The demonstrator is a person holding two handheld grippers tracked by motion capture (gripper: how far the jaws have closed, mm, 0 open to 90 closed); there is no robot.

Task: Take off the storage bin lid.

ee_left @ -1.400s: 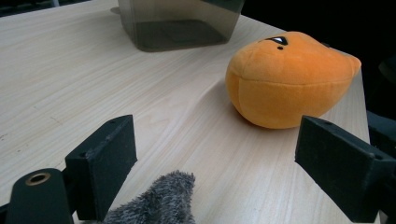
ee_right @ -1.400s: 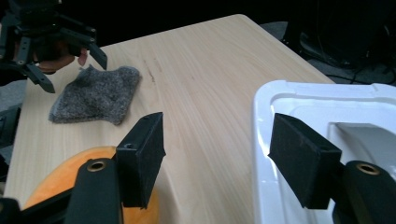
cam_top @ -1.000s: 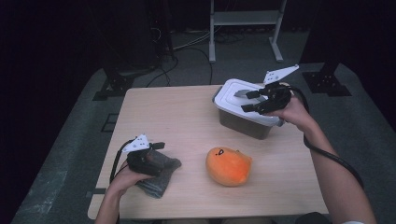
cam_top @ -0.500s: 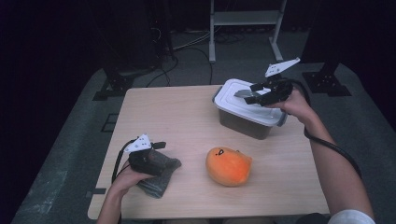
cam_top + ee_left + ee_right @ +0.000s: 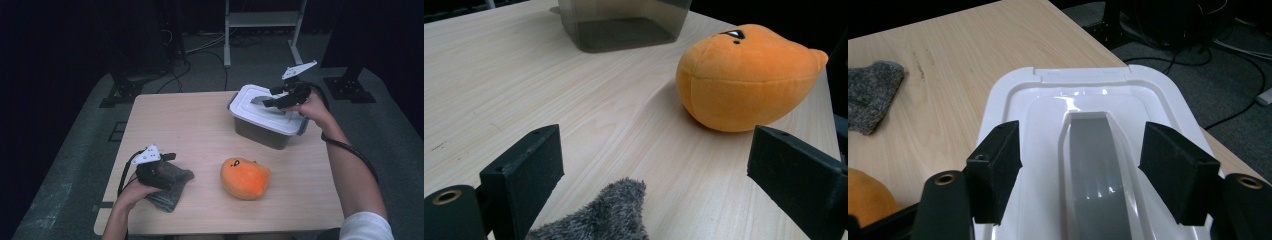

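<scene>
A dark box [image 5: 262,132] with a white lid [image 5: 252,107] stands at the table's far right. My right gripper [image 5: 267,101] hovers just over the lid, open, its jaws on either side of the grey handle [image 5: 1093,160] without touching it. An orange plush toy [image 5: 245,177] lies near the front middle. My left gripper [image 5: 170,162] rests at the front left on a grey fuzzy cloth [image 5: 170,195], open, facing the plush [image 5: 749,75]. The cloth's tip [image 5: 599,217] lies below and between its jaws.
The pale wooden table [image 5: 190,125] has bare room across its left and middle. Beyond its far edge stand a white frame [image 5: 262,20], dark stands and cables on grey floor. The box's wall [image 5: 624,22] is behind the plush.
My right gripper has shifted a little farther back over the lid. The left gripper, cloth, plush and box have stayed put.
</scene>
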